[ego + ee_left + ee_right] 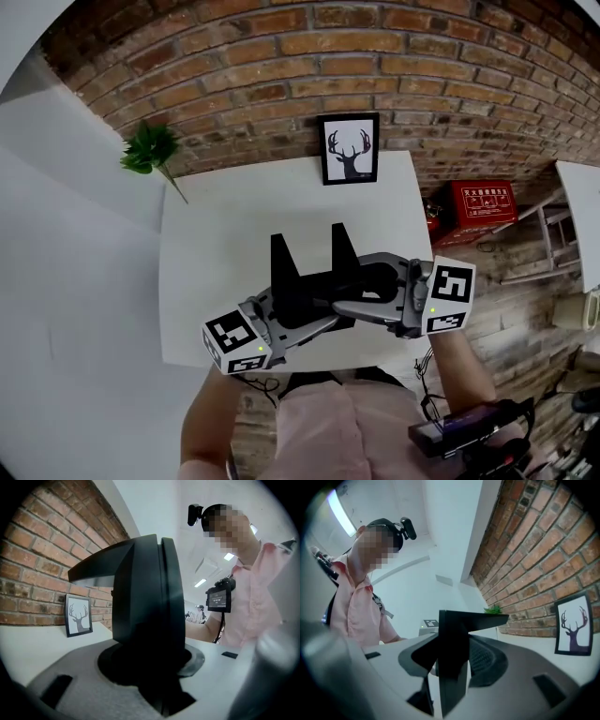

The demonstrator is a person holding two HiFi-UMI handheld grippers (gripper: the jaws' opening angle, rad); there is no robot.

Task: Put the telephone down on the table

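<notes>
The telephone [314,274] is a black piece with two upright prongs, held above the near part of the white table [216,244]. My left gripper [298,314] reaches in from the lower left and is shut on its near end. From the right, my right gripper [361,292] is shut on its other end. In the left gripper view the telephone [145,620] stands as a dark slab between the grey fingers [84,691]. The right gripper view shows the telephone [454,653] edge-on between the jaws. I cannot tell whether its underside touches the table.
A framed deer picture [350,150] leans on the brick wall [375,66] at the table's far edge. A small green plant [150,148] stands at the far left corner. A red box [478,208] sits on the floor to the right.
</notes>
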